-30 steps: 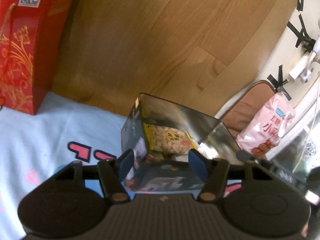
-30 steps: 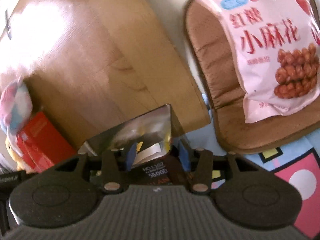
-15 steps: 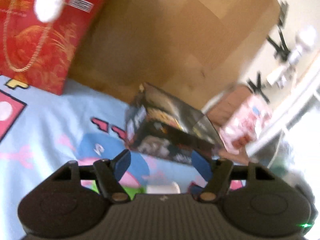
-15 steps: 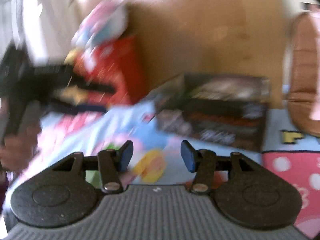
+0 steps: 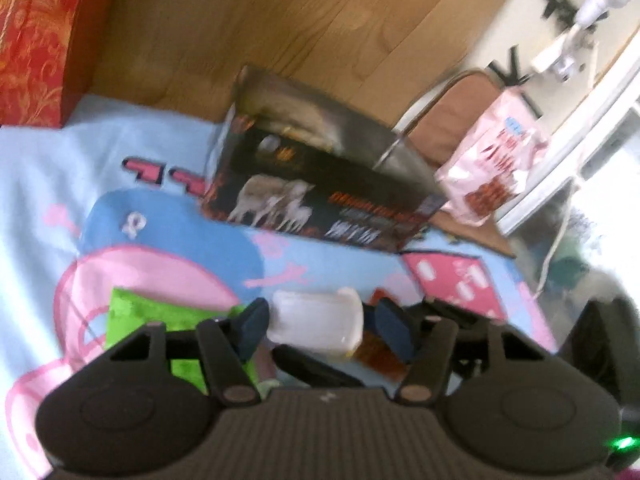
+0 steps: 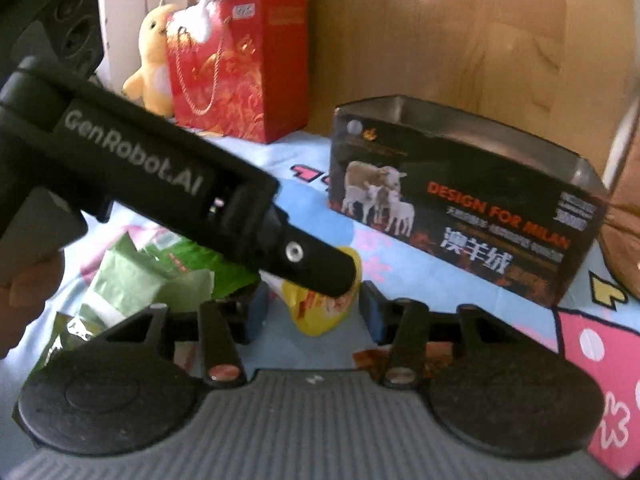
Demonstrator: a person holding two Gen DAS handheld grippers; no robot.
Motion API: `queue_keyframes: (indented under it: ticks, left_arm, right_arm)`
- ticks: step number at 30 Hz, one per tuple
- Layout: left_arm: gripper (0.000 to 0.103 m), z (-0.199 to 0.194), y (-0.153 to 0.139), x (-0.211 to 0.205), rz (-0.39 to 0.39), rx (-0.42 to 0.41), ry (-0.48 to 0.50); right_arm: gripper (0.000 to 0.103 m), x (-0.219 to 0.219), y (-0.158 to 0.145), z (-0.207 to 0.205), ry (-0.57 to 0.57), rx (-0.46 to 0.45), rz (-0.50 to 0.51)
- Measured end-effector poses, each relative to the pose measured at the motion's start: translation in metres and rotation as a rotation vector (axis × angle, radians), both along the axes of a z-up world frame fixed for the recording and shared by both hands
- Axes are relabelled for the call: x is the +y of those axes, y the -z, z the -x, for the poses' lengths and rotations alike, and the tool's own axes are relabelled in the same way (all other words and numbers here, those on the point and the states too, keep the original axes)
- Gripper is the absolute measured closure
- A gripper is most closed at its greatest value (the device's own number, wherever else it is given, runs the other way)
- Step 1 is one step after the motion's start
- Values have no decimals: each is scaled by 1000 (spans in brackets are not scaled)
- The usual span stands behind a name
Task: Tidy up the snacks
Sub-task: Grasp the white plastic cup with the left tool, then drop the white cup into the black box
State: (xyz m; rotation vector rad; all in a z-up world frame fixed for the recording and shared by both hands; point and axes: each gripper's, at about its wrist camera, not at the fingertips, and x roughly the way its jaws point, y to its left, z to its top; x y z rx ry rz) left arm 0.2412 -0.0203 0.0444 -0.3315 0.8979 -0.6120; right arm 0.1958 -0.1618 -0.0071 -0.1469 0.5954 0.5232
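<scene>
Nearest the left gripper (image 5: 318, 326), a white packet (image 5: 316, 322) now lies between its half-spread jaws, which have just been closing; whether the pads touch it cannot be told. A second ago those jaws flanked the dark open box (image 5: 320, 184), so both tools have backed off the box and dropped to the loose snacks on the cartoon-print blanket (image 5: 48, 184): the box looks placed, and the next item is being picked. The right gripper (image 6: 312, 312), about half open and gripping nothing, has also been narrowing, a yellow packet (image 6: 316, 312) lying in front of its jaws. Green wrappers (image 6: 152, 280) sit at nine o'clock. Both tools point downward; in the right view the left one crosses from ten o'clock, held by a hand (image 6: 24, 296). The box (image 6: 460, 200) stands at one o'clock, a pink snack bag (image 5: 492, 168) further right on a brown cushion (image 5: 448, 120).
</scene>
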Motion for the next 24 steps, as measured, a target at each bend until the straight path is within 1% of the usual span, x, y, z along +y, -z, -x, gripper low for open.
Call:
queue_keyframes:
  ticks: [2, 5, 9, 13, 15, 18, 20, 22, 24]
  left_arm:
    - [44, 0, -16, -3, 13, -47, 11]
    - [43, -6, -42, -13, 32, -119, 26]
    - [43, -28, -66, -34, 71, -162, 42]
    - [43, -56, -72, -57, 105, -171, 43]
    - [43, -69, -68, -70, 111, -159, 40]
    - [41, -81, -61, -80, 107, -135, 28]
    - [41, -79, -62, -73, 127, -126, 18]
    - [40, -67, -68, -54, 149, -156, 15]
    - [39, -50, -72, -29, 119, -189, -26]
  right_arm:
    - [51, -2, -8, 8, 21, -60, 8]
    - [51, -7, -23, 5, 61, -151, 15]
    - [51, -21, -44, -11, 119, -233, 8]
    - [51, -42, -58, -38, 183, -261, 10]
    - [51, -50, -59, -54, 216, -268, 27]
    - [50, -59, -55, -69, 274, -249, 66]
    - [46, -65, -55, -73, 326, -250, 79]
    - [44, -73, -60, -60, 345, -273, 33]
    - [43, -81, -62, -40, 349, -277, -27]
